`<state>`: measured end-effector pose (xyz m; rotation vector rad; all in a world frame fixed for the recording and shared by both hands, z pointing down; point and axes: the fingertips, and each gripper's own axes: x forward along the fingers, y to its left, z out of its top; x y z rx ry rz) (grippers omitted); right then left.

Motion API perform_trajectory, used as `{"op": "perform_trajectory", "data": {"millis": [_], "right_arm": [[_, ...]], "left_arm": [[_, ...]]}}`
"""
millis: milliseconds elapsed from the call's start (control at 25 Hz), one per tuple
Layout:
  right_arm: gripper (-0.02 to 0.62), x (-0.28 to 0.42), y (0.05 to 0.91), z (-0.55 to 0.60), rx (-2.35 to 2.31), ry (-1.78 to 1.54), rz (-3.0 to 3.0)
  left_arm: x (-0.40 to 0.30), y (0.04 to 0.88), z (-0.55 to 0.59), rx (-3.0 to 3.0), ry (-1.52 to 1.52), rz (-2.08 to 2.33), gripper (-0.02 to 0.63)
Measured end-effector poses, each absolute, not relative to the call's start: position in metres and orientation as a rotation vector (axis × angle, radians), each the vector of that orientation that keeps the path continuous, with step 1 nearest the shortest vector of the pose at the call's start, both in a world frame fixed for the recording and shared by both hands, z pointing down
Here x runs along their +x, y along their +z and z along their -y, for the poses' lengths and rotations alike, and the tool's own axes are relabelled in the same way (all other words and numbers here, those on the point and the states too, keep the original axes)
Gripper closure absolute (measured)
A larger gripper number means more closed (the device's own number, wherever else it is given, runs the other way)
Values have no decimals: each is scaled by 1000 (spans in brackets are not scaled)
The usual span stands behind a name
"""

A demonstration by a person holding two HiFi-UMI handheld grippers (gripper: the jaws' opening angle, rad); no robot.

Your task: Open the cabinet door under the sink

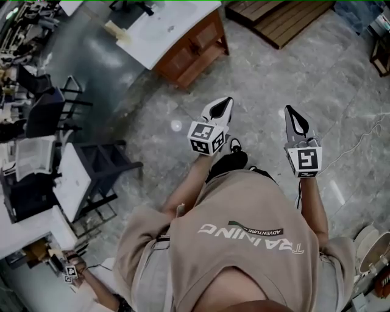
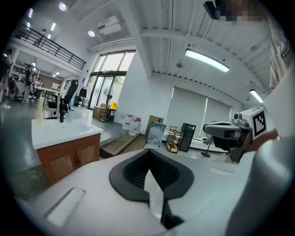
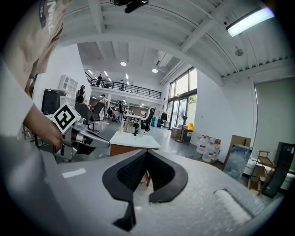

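Head view, left to right. Desks and a dark chair [image 1: 44, 113] crowd the left edge. Lower down, a second person's hand [image 1: 78, 275] holds a small marker cube.

The sink cabinet [image 1: 194, 50] stands at the top, left of centre, on the grey stone floor [image 1: 341, 79]. It has a white top with a basin and a wooden front that faces down and to the right. It is well apart from both grippers.

The left gripper [image 1: 223, 106] is held out ahead of the person's beige shirt [image 1: 244, 244] and points up the frame. In the left gripper view its black pads are pressed together with nothing between them. The same view shows the cabinet [image 2: 69, 156] off to the left. Its two wooden doors [image 2: 76, 156] are closed, with handles at the middle seam.

A wooden platform [image 1: 281, 18] lies at the top, right of the cabinet.

The right gripper [image 1: 292, 116] is held beside the left one, apart from it, and points the same way. In the right gripper view its pads meet at the tips and hold nothing. The cabinet [image 3: 133, 140] appears there straight ahead, beyond the jaws.

A thin cable [image 1: 361, 139] trails across the floor at the right.
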<state>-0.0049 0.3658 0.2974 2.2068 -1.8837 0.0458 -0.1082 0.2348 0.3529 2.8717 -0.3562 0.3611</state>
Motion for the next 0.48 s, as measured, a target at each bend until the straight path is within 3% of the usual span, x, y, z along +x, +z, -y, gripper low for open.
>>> {"op": "perform_trajectory", "data": {"millis": [480], "right_arm": [[592,19,297,-282,2219,98,1819]], "left_arm": [[-86,365,-147,2870,386,331,592]]}}
